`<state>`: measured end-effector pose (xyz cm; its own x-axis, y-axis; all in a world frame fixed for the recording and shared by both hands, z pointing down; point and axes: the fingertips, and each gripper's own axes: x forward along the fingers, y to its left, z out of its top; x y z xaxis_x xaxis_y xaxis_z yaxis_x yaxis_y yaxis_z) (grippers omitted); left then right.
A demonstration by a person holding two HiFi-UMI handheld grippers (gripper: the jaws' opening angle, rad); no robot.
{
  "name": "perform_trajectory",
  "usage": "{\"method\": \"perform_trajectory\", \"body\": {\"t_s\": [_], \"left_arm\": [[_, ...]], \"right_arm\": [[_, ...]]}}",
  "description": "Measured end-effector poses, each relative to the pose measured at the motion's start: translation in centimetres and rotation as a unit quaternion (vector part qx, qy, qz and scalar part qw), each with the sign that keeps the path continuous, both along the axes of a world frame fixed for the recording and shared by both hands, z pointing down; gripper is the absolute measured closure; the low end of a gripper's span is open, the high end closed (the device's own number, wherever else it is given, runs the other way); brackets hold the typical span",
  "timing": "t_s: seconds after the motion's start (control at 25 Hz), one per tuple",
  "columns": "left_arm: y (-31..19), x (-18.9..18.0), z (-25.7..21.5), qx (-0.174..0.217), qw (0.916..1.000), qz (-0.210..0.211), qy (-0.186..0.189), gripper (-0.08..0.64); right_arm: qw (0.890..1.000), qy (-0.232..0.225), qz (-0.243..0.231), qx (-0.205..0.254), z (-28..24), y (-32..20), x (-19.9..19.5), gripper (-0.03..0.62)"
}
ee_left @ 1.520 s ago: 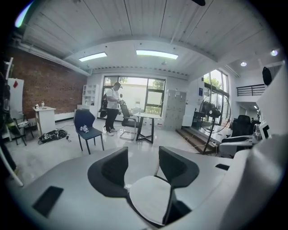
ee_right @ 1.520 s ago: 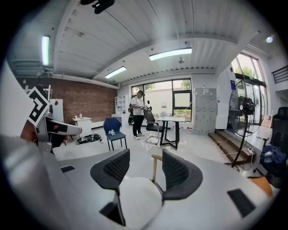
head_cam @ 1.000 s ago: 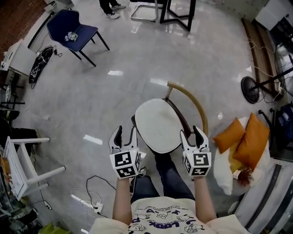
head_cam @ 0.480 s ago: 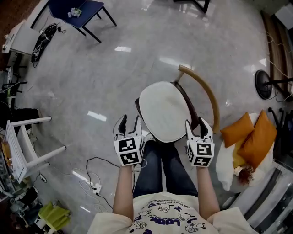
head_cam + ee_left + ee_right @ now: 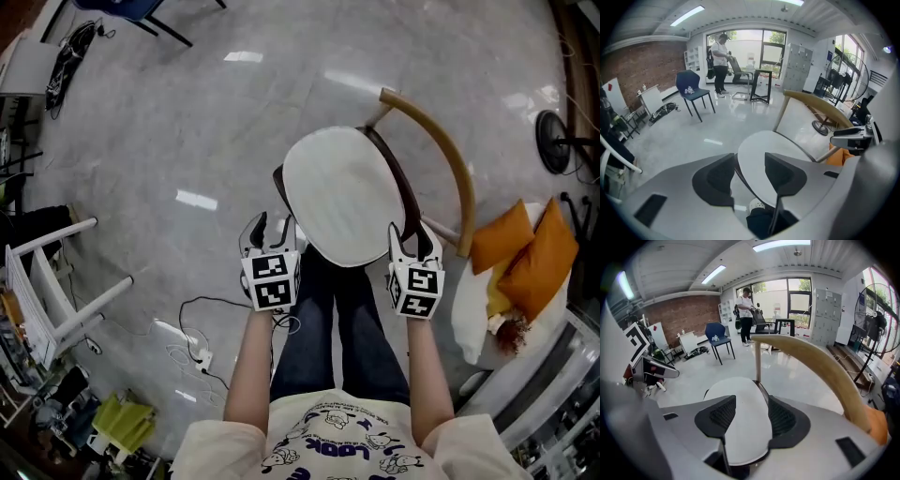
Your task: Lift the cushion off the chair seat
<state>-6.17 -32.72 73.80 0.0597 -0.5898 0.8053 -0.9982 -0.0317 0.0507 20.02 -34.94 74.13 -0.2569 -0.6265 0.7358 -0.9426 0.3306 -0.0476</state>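
Left gripper (image 5: 267, 228), jaws wide and empty, stands at the near left edge of the white oval cushion (image 5: 347, 192), and the right gripper (image 5: 412, 239), equally wide and empty, stands at the near right edge, about as close. The cushion lies on the chair seat (image 5: 398, 183) between them, its long axis running away toward the curved wooden backrest (image 5: 450, 157).

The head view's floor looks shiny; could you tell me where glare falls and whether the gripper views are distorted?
Head view: bright reflections streak the glossy floor. Left gripper view: fisheye bending, windows blown out. Right gripper view: same fisheye, black corners, ceiling lights glaring.
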Motion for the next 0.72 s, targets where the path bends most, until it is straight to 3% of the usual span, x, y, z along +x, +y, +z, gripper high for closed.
{"method": "perform_trajectory", "body": {"t_s": [0.16,0.72], "left_arm": [[-0.8,0.5,4.9,-0.023,0.9996,0.01,0.015,0.345],[-4.6,0.5,19.8,-0.069,0.9964,-0.014,0.047,0.314]], "right_arm": [[0.999,0.016,0.011,-0.026,5.1,-0.9,0.7,0.364],[0.995,0.053,0.037,-0.081,20.0,-3.1,2.8,0.353]]}}
